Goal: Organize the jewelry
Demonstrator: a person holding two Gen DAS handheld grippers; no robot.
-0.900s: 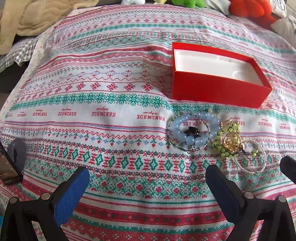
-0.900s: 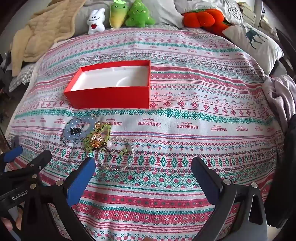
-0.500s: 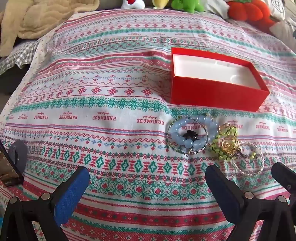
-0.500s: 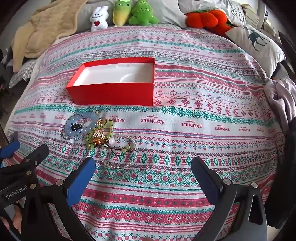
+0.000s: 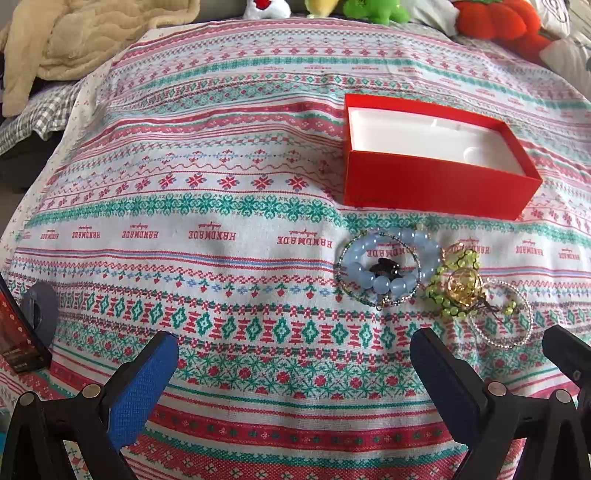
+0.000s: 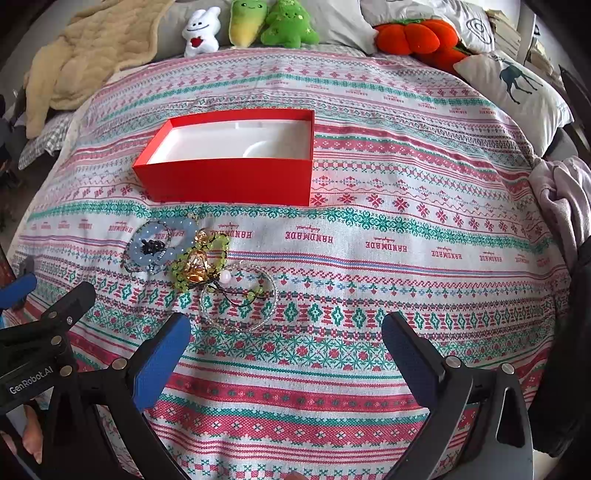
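An open red box (image 5: 436, 184) with a white, empty inside (image 6: 236, 142) sits on the patterned cloth. In front of it lies a tangle of jewelry: a pale blue bead bracelet (image 5: 384, 266) (image 6: 159, 245), a green bead strand with a gold charm (image 5: 460, 286) (image 6: 197, 264), and a clear bead ring (image 5: 506, 314) (image 6: 240, 299). My left gripper (image 5: 295, 365) is open and empty, near side of the pile. My right gripper (image 6: 286, 349) is open and empty, just right of the pile.
Plush toys (image 6: 255, 22) and an orange pumpkin cushion (image 6: 417, 37) line the far edge. A beige blanket (image 6: 77, 62) lies far left, a deer pillow (image 6: 517, 88) and grey cloth (image 6: 565, 192) at right. A dark device (image 5: 14, 332) stands at left.
Both grippers have moved forward toward the jewelry and box; these now sit lower and nearer in both views. Both grippers stay open.
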